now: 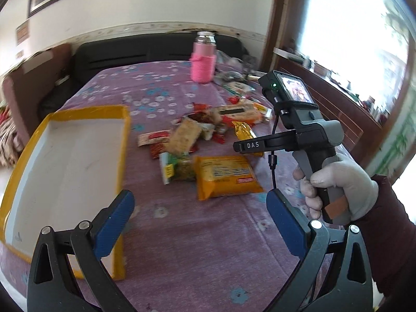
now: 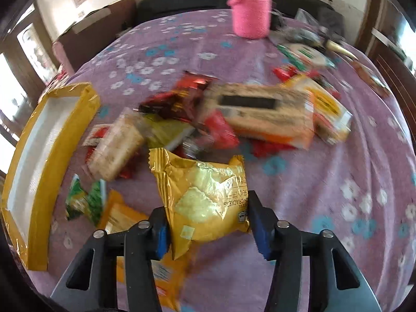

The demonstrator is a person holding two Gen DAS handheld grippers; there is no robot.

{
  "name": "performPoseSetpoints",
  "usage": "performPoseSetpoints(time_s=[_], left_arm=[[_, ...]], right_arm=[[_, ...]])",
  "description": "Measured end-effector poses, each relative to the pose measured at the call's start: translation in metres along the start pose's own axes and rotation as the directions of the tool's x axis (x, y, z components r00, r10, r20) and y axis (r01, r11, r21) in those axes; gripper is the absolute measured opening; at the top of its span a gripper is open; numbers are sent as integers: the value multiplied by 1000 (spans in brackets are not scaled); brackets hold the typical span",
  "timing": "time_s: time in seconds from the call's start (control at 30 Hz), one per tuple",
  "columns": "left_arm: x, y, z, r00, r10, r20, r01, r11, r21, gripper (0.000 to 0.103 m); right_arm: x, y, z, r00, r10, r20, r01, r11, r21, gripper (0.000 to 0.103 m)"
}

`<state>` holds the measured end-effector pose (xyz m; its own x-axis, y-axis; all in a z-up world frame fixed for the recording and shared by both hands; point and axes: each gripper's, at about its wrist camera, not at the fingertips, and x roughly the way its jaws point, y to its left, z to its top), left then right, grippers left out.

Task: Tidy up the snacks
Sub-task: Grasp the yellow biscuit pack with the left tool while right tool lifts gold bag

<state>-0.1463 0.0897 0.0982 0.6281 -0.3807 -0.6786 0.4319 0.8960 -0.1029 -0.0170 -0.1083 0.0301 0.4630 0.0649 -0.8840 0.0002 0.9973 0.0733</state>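
On the purple cloth point(image 2: 338, 156), right gripper point(image 2: 208, 223) clamps the cracker packet point(image 2: 205, 195) (gold foil).

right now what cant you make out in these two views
- Gold cracker packet, right wrist view: its lower edge is hidden behind the right gripper, whose jaws hold it.
- Snack pile, right wrist view: motion blur makes the labels unreadable.
- Yellow-rimmed tray, left wrist view: its near end is covered by the empty, open left gripper.
- Pink bottle, right wrist view: its top is cut off by the frame edge.
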Motion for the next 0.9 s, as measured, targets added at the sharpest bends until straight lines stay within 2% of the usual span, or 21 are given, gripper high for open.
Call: performPoseSetpoints(time_s=[0.17,0.27,0.33,0.47,0.63,0.77,0.83,0.9], left_arm=[[29,-28,15,997,-45,-68,52,993,105,102],[57,-42,30,990,-74,-119,92,984,151,102],[86,-47,44,979,-98,-178,127,980,156,102],[131,-43,61,947,-162,-279,200,973,114,101],[161,-45,64,935,-128,-329,194,965,175,101],[171,-51,51,892,-132,-432,251,940,230,101],[167,-58,40,877,-122,-465,274,922,274,99],[156,-64,25,859,-144,-491,315,905,286,99]], right_arm=[[-23,-39,-29,999,16,41,-20,995,94,47],[-33,-65,-47,991,91,98,-105,983,148,40],[-32,-82,-55,980,144,136,-168,968,187,35],[-24,-107,-58,959,231,167,-269,927,261,34],[-22,-112,-59,947,257,195,-304,913,273,36],[-22,-119,-60,936,283,209,-337,892,300,39],[-23,-122,-61,934,285,217,-343,886,311,42],[-24,-124,-62,933,283,224,-345,883,319,46]])
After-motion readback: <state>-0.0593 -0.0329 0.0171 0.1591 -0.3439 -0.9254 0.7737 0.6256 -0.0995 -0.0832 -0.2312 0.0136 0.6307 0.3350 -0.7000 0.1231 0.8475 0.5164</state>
